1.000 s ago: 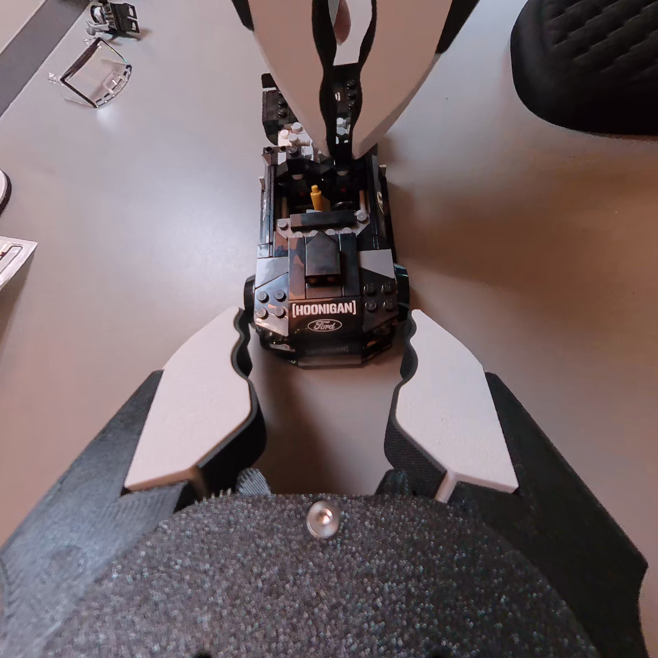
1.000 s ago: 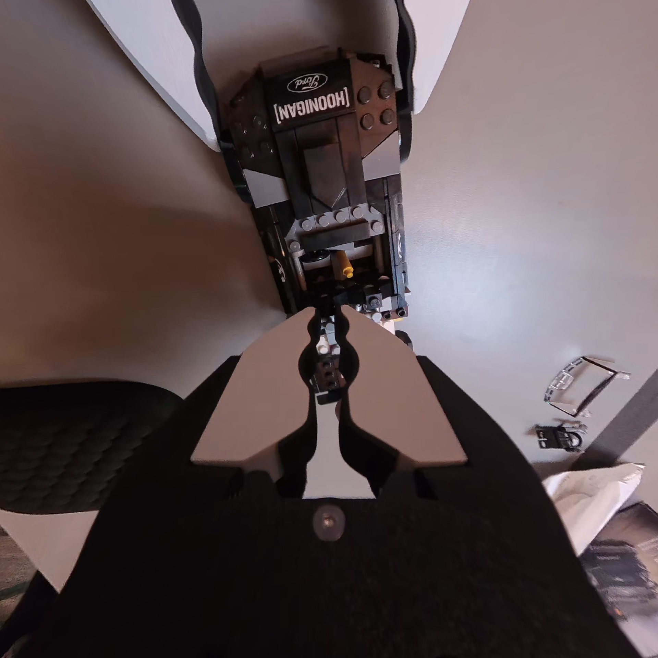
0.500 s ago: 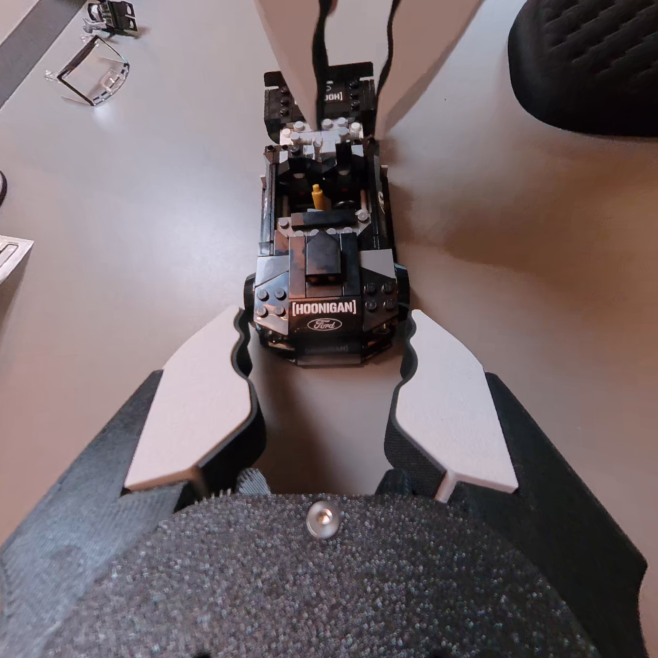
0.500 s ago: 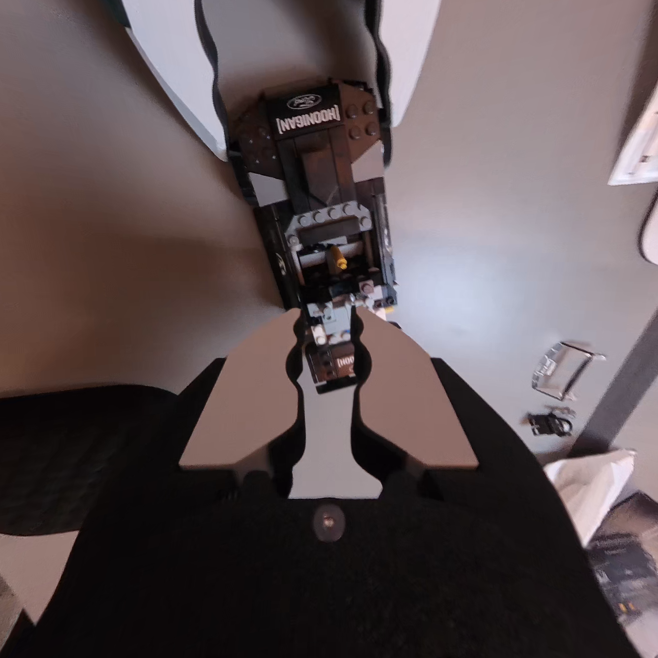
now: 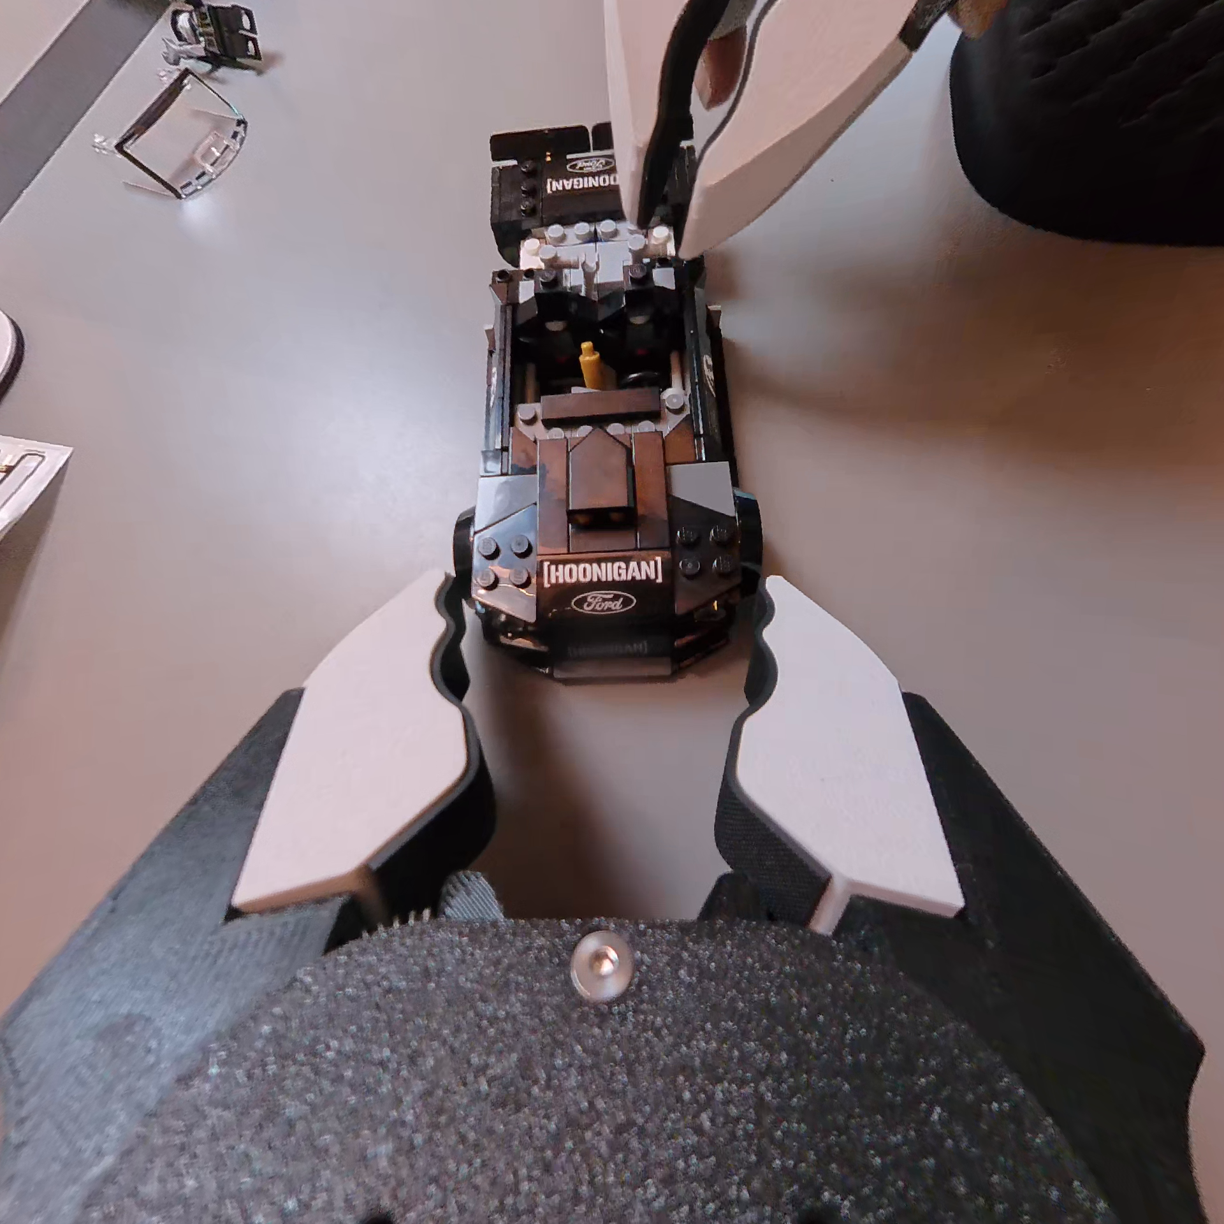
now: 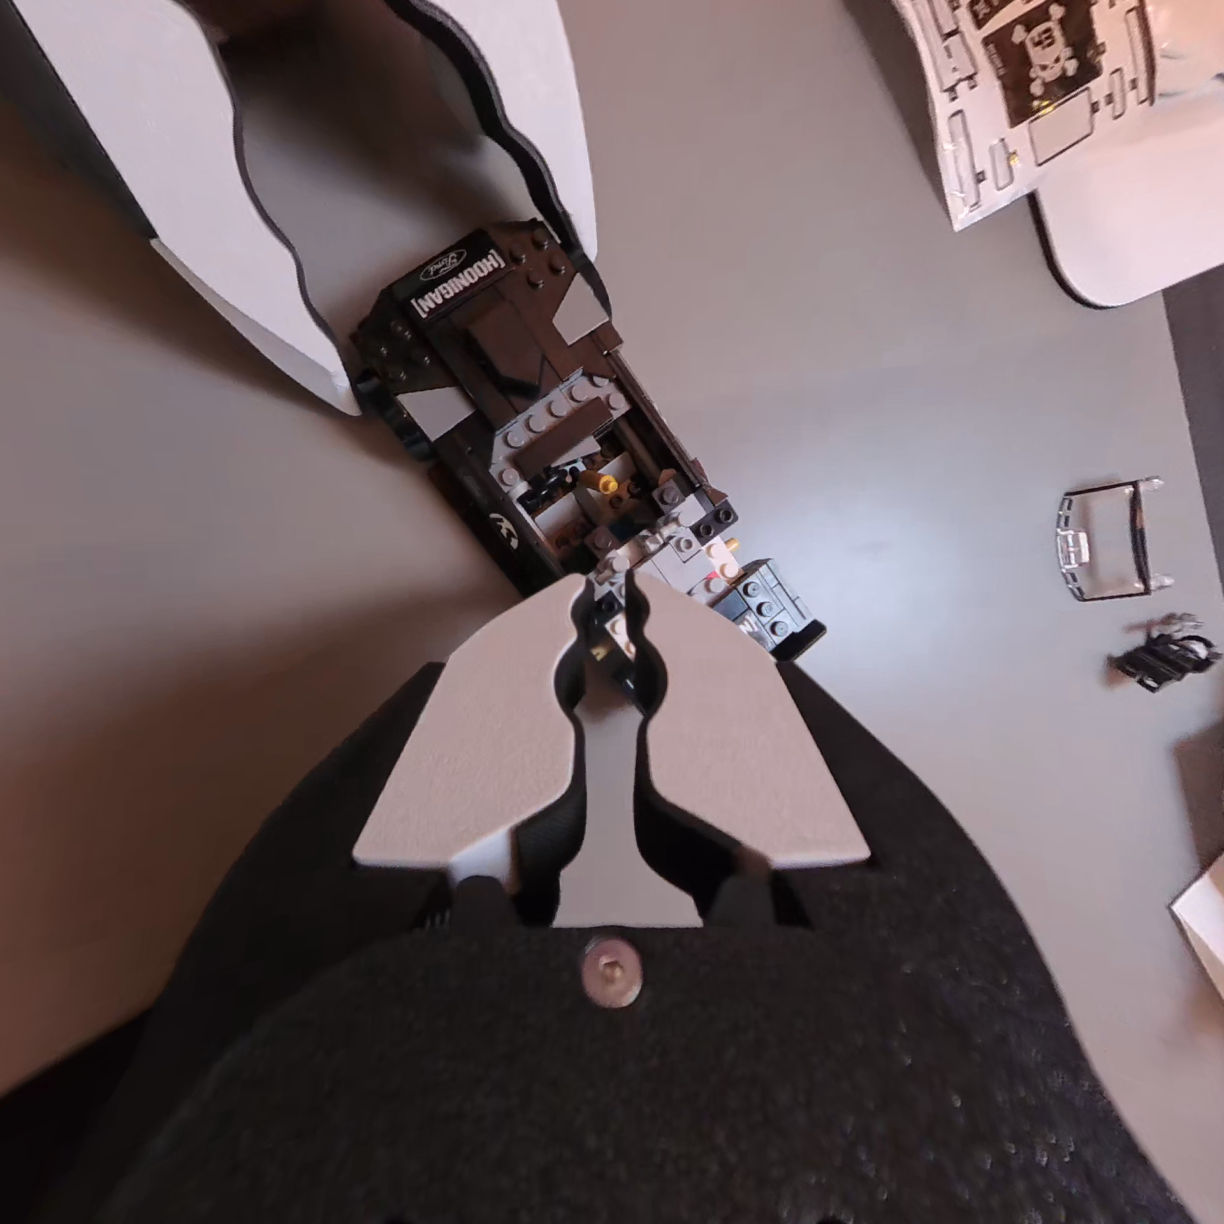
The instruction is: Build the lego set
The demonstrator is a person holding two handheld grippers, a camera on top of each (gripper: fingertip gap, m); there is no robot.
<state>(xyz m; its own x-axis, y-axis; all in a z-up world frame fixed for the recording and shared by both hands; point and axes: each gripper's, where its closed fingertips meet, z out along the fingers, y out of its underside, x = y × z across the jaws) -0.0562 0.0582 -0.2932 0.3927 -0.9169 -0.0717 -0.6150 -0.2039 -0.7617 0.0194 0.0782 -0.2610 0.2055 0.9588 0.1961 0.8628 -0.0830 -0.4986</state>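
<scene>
Car (image 5: 606, 463) sits mid-table (image 5: 265, 397); our left tongs (image 5: 606, 652) spread wide around its near nose, our right tongs (image 6: 612, 619) pinch the far tail section. Light, rigid, brittle at joints, we judge: grip the sides.

The lego car (image 5: 599, 523) is glossy black plastic with matt grey panels. The desk (image 5: 265, 397) is smooth and matt. The windscreen piece (image 5: 179, 136) is clear plastic. The left tool (image 5: 606, 639) has matt white fingers, rough black housing, probably foam-covered, and a metal screw (image 5: 601, 977).
</scene>
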